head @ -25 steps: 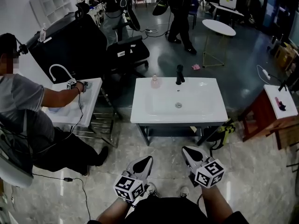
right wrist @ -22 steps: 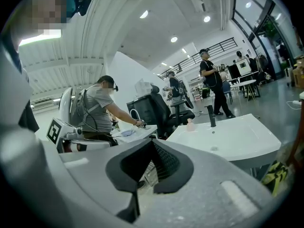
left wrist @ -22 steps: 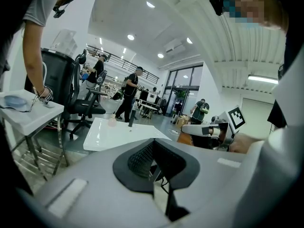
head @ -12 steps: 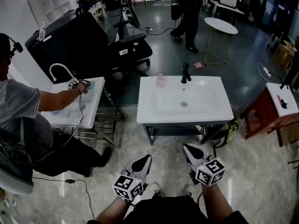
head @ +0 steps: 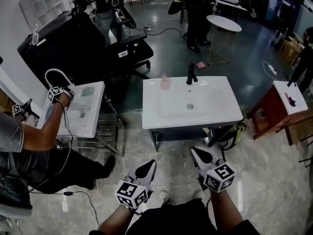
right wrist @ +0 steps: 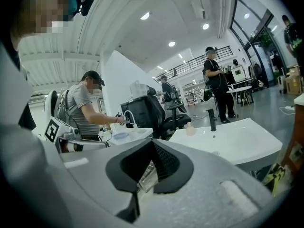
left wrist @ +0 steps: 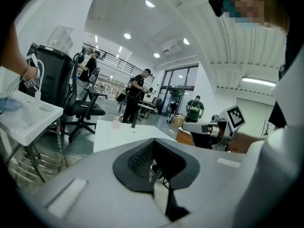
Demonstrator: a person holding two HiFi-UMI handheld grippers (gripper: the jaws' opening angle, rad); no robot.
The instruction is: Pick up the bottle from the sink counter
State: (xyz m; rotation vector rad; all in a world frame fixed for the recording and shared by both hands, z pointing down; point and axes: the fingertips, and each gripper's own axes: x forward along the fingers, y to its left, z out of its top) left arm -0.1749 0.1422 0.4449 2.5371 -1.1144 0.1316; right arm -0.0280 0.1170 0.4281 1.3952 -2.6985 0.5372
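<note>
Left gripper (head: 149, 166) and right gripper (head: 198, 153) are both closed and empty — arriving unopened at the bottle (head: 165, 83), far on the sink counter (head: 156, 121), would likely topple it.

The sink counter (head: 215, 112) is showing plain white. The bottle (head: 165, 83) is showing pale pink, and the tap (head: 190, 75) is showing black. The left gripper (head: 149, 166) and right gripper (head: 197, 155) are displaying black-and-white square markers on white bodies with black jaws. The floor (head: 266, 180) is showing grey-beige tiles.

Right gripper (right wrist: 152, 148), jaws together (empty), faces the bottle (right wrist: 190, 129) on the sink counter (right wrist: 237, 142).
</note>
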